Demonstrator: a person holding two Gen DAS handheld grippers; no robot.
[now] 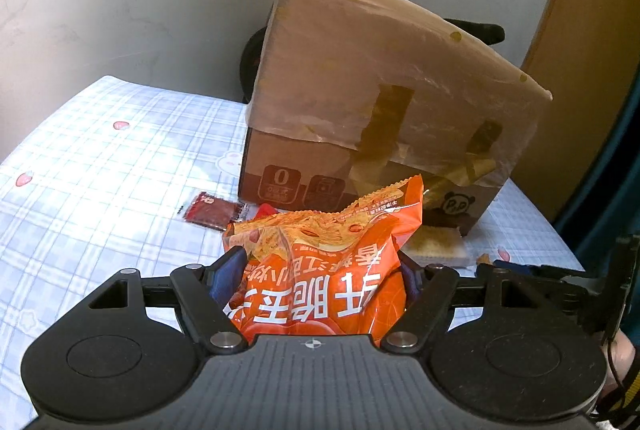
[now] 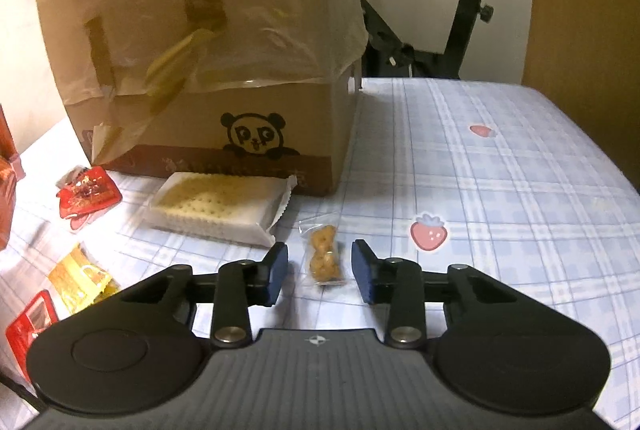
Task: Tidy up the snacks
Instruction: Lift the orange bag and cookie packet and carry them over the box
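Between the right gripper's [image 2: 319, 272] unclosed pads lies a small clear-wrapped golden biscuit [image 2: 325, 258], light and crumbly, best pinched mid-body, while the left gripper [image 1: 320, 278] clamps a soft orange snack bag [image 1: 320, 270].

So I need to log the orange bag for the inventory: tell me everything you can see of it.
The orange bag is a glossy plastic snack pouch with large white Chinese print, seen upside down, and a crimped, zigzag top seal. It looks puffed and slightly crumpled. It stands top end away from the camera, clamped between the blue pads of the left claw. Behind it stands the box.
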